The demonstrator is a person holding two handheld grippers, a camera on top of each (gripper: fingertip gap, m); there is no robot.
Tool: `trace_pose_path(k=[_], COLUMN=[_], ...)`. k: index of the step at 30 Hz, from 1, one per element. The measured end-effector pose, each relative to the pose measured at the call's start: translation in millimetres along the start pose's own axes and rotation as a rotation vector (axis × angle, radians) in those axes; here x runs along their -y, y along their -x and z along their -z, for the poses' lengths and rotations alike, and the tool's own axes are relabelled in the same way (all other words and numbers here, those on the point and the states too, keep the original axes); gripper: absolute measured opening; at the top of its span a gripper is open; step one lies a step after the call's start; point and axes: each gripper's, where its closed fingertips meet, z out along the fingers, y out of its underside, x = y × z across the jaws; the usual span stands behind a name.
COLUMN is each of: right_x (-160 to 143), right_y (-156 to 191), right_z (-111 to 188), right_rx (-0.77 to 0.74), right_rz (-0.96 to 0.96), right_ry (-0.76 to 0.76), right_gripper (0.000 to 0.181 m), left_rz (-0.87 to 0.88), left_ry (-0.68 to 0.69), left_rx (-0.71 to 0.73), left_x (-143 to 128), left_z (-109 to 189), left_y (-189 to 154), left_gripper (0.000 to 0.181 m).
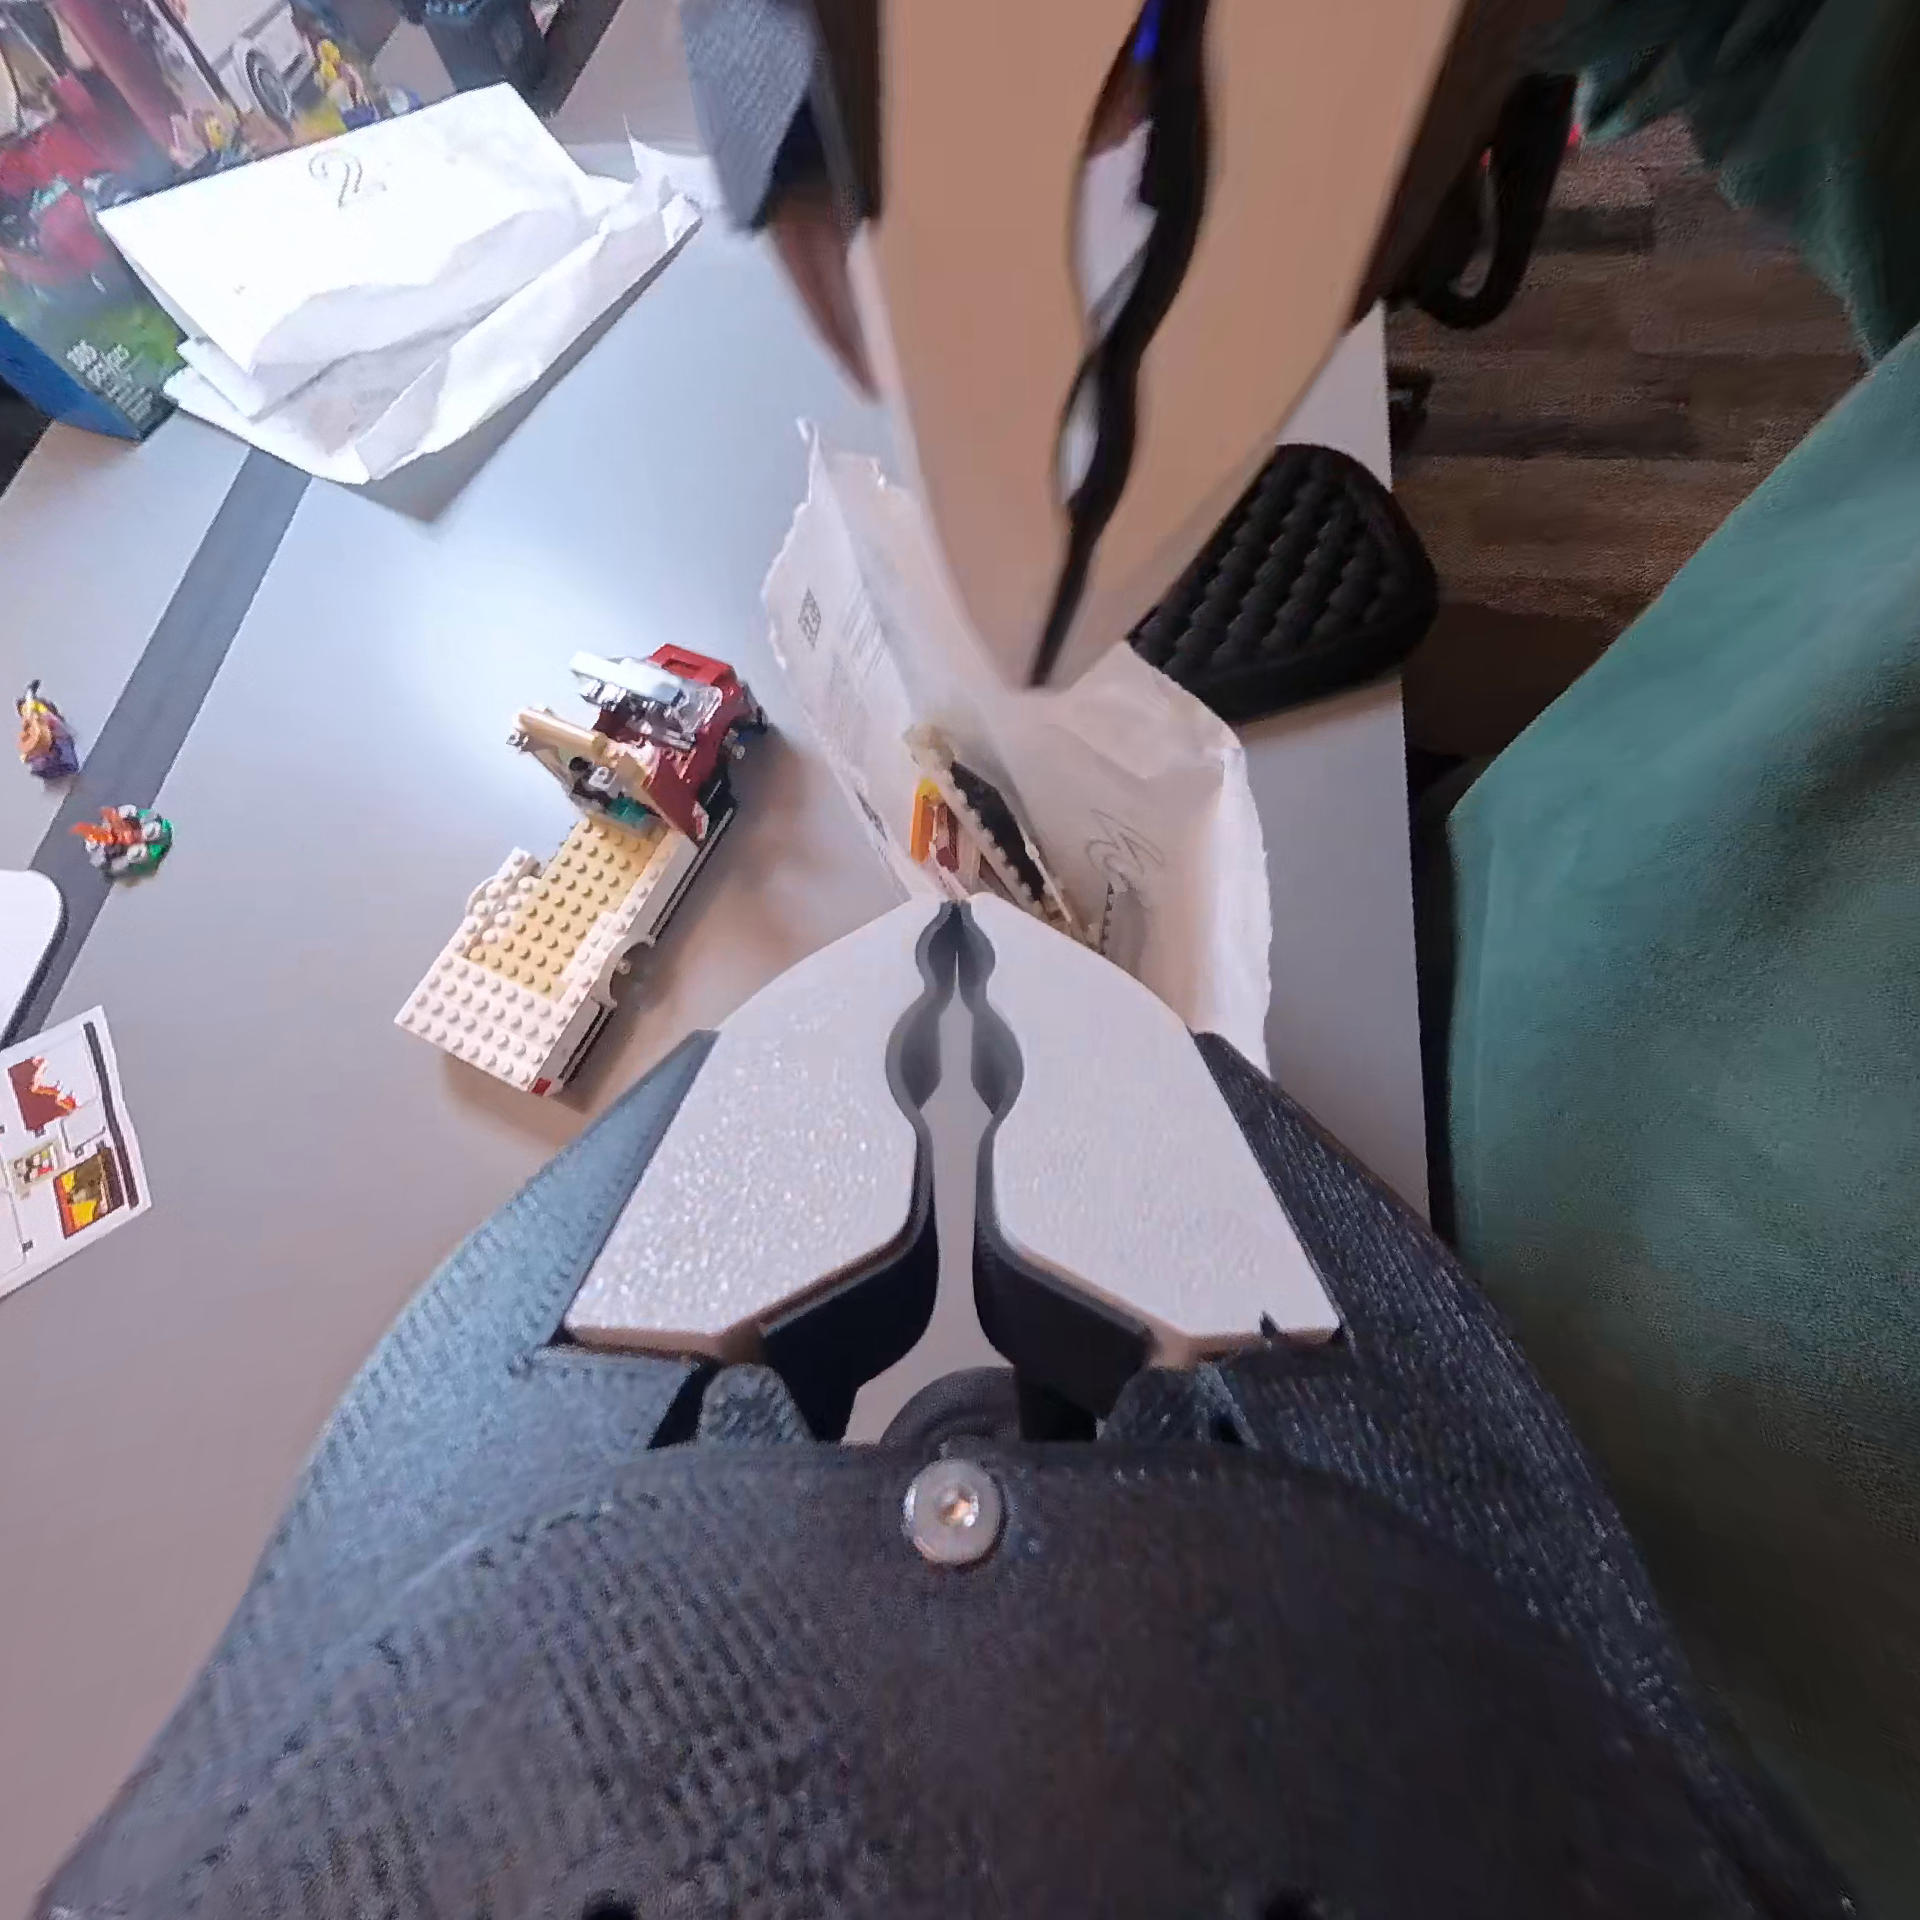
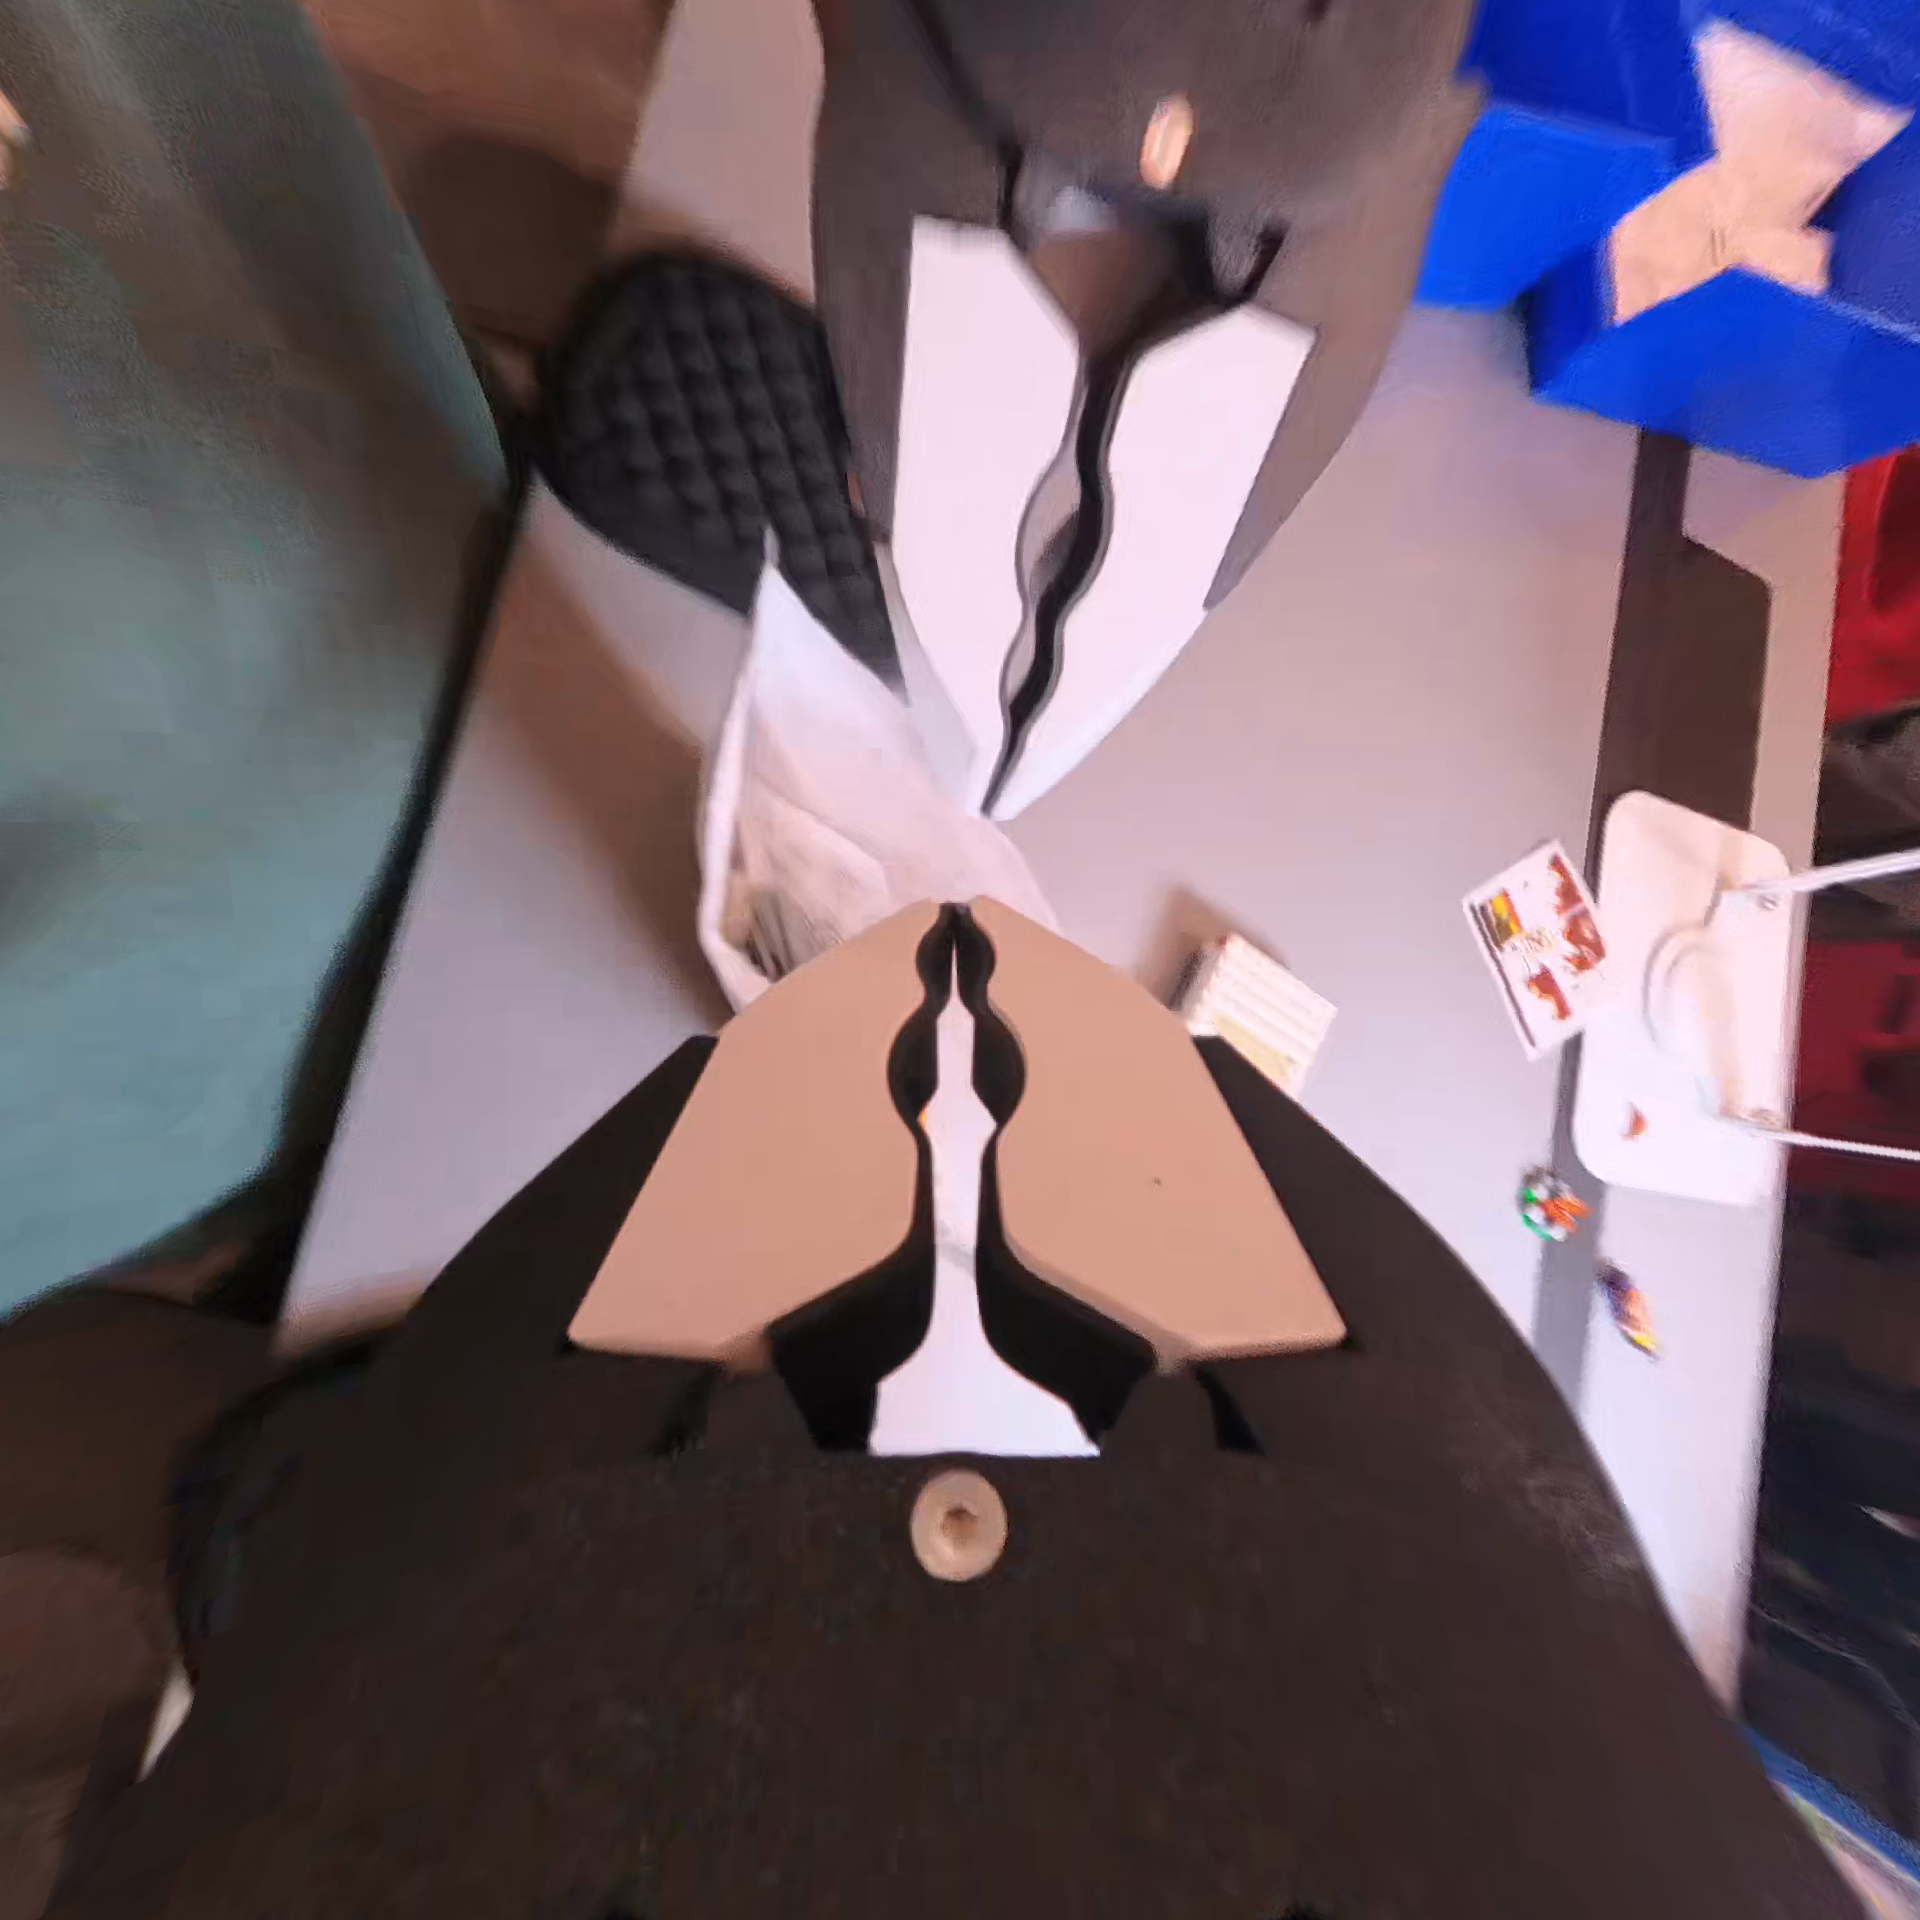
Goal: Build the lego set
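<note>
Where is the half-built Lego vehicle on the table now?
In the left wrist view, the half-built Lego vehicle lies on the grey table, left of the white paper bag.

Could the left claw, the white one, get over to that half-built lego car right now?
Probably not yet. The left claw is shut on the white paper bag, and the right claw pinches it too. The half-built lego car lies close by on open table, so letting go comes first.

- Grey table [image 1: 364, 644] with a dark strip.
- Half-built lego vehicle [image 1: 582, 883], left of the left claw [image 1: 956, 912].
- Open white bag [image 1: 1143, 790] at its tips.
- Sticker sheet [image 1: 62, 1143], far left.
</note>
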Motion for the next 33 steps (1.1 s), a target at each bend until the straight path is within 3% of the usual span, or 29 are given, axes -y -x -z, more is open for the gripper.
trace_pose_path(k=[6,9,12,15,20,24,27,30,33], right_x=[-54.5,-69.0,-67.4,-55.8,-20.4,-7.6,-5.0,0.5,0.3], right_y=[19.7,34.1,45.3,55.5,66.5,64.9,63.7,58.8,47.8], right_z=[-33.4,-41.8,-46.4,-49.5,-46.6,-41.3,-43.2,-43.9,-47.5], right_rx=[0.042,0.036,0.022,0.013,0.026,0.06,0.087,0.118,0.108], right_rz=[0.326,0.366,0.346,0.315,0.241,0.176,0.165,0.141,0.16], right_ry=[0.472,0.557,0.519,0.417,0.136,0.046,0.027,0.007,0.052], right_gripper=[0.003,0.039,0.062,0.071,0.061,0.06,0.055,0.04,0.023], left_rz=[-0.081,-0.075,-0.067,-0.06,-0.079,-0.07,-0.026,-0.032,-0.086], left_ry=[-0.071,-0.114,-0.145,-0.186,-0.272,-0.321,-0.312,-0.217,-0.135], left_rx=[0.1,0.122,0.109,0.077,-0.004,-0.097,-0.207,-0.176,-0.05], left_x=[11.9,11.7,9.6,9.5,8.9,0.8,-19.9,-57.0,-88.0], left_z=[5.5,11.0,11.3,12.5,16.8,30.4,37.0,19.9,-1.3], left_y=[4.9,8.8,3.9,-6.2,-31.6,-54.0,-71.9,-77.4,-69.8], left_gripper=[0.0,0.0,0.0,0.0,0.003,0.037,0.054,0.054,0.034])
